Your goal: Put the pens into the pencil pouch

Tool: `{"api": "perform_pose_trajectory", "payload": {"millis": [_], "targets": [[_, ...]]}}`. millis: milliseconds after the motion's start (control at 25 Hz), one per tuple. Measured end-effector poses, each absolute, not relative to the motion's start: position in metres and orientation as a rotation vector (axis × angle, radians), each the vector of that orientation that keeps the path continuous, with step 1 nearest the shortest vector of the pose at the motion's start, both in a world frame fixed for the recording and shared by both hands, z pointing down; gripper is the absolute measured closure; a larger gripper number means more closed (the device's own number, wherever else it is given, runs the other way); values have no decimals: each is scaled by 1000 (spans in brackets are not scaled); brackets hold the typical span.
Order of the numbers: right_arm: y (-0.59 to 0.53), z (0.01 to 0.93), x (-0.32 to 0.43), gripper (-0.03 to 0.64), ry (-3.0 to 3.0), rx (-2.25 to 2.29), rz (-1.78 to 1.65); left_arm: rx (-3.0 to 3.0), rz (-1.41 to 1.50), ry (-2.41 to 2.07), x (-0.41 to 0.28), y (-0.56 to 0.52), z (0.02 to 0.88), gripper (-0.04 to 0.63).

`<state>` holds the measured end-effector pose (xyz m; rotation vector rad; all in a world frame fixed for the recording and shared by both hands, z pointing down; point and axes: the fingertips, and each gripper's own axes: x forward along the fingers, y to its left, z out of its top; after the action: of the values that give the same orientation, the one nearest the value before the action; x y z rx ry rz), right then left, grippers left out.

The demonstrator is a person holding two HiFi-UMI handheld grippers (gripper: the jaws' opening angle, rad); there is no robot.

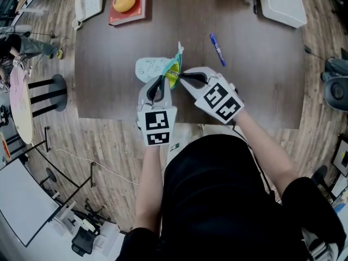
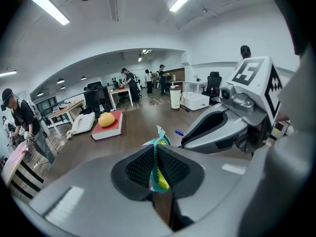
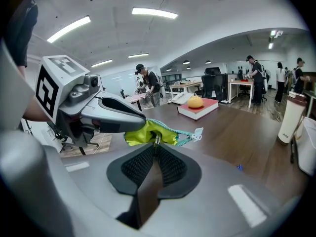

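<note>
- Dark wood desk (image 1: 261,91), with an open office beyond.
- Near edge: left hand-held gripper (image 1: 162,83) clamped on the zip edge of the pencil pouch (image 1: 175,68). Right hand-held gripper (image 1: 182,75) pinches the zip opposite.
- Pouch: soft, light and floppy, so best gripped at its zip edges.
- Farther: blue pen (image 1: 217,49), lying loose. Slim and stiff, likely to roll; take it mid-barrel.

You have two grippers in frame, the left gripper (image 1: 164,79) and the right gripper (image 1: 182,75). There is one pencil pouch (image 1: 149,68) at centre, one blue pen (image 1: 217,49) at upper right, and one red book (image 1: 140,5), one yellow fruit (image 1: 124,1) and one telephone (image 1: 88,4) at upper left.
</note>
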<state>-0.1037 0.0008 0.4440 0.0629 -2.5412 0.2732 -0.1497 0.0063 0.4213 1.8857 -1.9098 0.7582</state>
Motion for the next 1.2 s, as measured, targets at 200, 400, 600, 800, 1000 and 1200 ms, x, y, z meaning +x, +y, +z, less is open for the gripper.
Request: {"api": "perform_pose_trajectory", "payload": {"millis": [200,400,600,800,1000,1200], "targets": [[-1,444,-114,575,-2543,59,272,1890,754,-1909,-152,7,420,578],[0,448,-122,575,-2536,52,264,1892,740,-1907,-153,7,418,578],[0,451,-128,575,-2530,49,264,1899,735,-1901,-154,8,417,578],[-2,455,-134,575,-2528,53,267,1904,731,-1895,-156,8,418,578],[-4,456,-140,575,-2528,54,264,1907,723,-1888,-158,8,417,578],[-4,456,-143,575,-2528,48,265,1909,718,-1886,-157,8,416,578]]}}
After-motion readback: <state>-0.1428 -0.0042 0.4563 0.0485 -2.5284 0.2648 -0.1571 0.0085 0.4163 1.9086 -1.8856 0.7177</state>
